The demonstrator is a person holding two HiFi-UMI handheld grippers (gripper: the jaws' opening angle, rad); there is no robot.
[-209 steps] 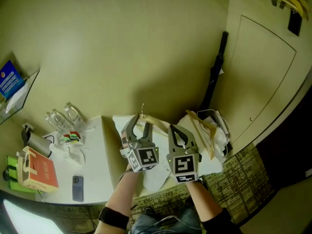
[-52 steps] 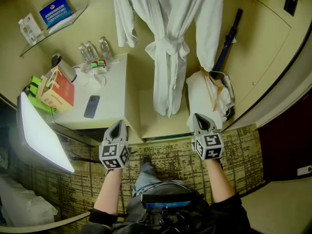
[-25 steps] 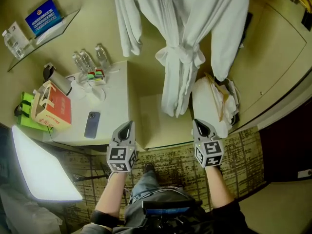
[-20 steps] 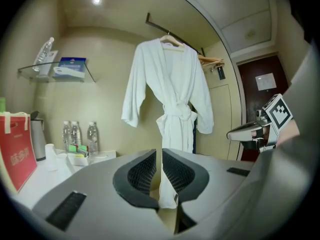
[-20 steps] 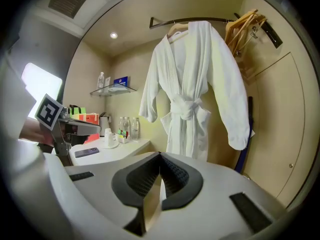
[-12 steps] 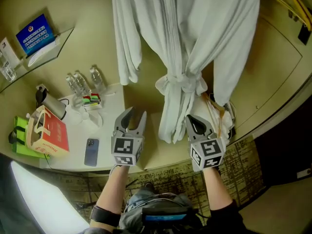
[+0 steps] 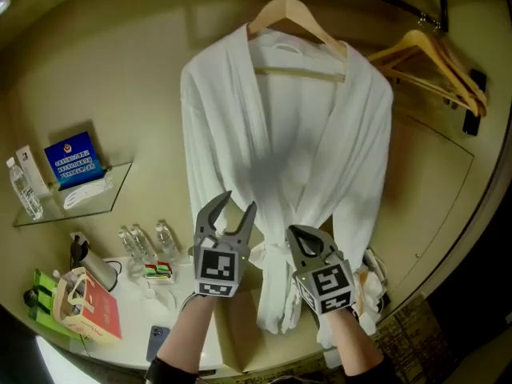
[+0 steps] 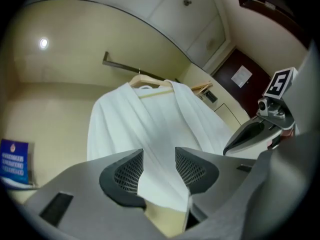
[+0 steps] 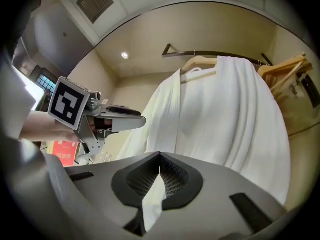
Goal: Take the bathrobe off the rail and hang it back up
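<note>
**Robe on its hanger as two grippers rise before it**

At far left, a glass shelf (image 7: 96,202) on the wall carries a blue card (image 7: 74,160) and a small bottle (image 7: 24,190). Below it a white counter (image 7: 132,330) holds three water bottles (image 7: 148,242), a kettle (image 7: 92,266), a red box (image 7: 92,310) and a phone (image 7: 156,342).

The left gripper (image 7: 238,204) is held up in front of the robe's lower half. Its jaws have just been opening and stand well apart. Nothing sits between the pads; in the left gripper view the white cloth shows only beyond the gap.

At centre, the white bathrobe (image 7: 280,150) hangs full length on a wooden hanger (image 7: 296,14), hooked over the dark rail (image 9: 180,52) near the ceiling. Its front falls closed and its sleeves hang down at either side.

Just beside the left gripper, the right gripper (image 7: 298,232) is also raised before the robe's lower part. Its jaws are closed together with the tips meeting and grip nothing that can be made out. A thin white sliver shows in the seam beneath the tips in the right gripper view, and what it is cannot be told.

At right, spare wooden hangers (image 7: 432,62) hang empty on the same rail, close to a pale panelled door (image 7: 432,190).
</note>
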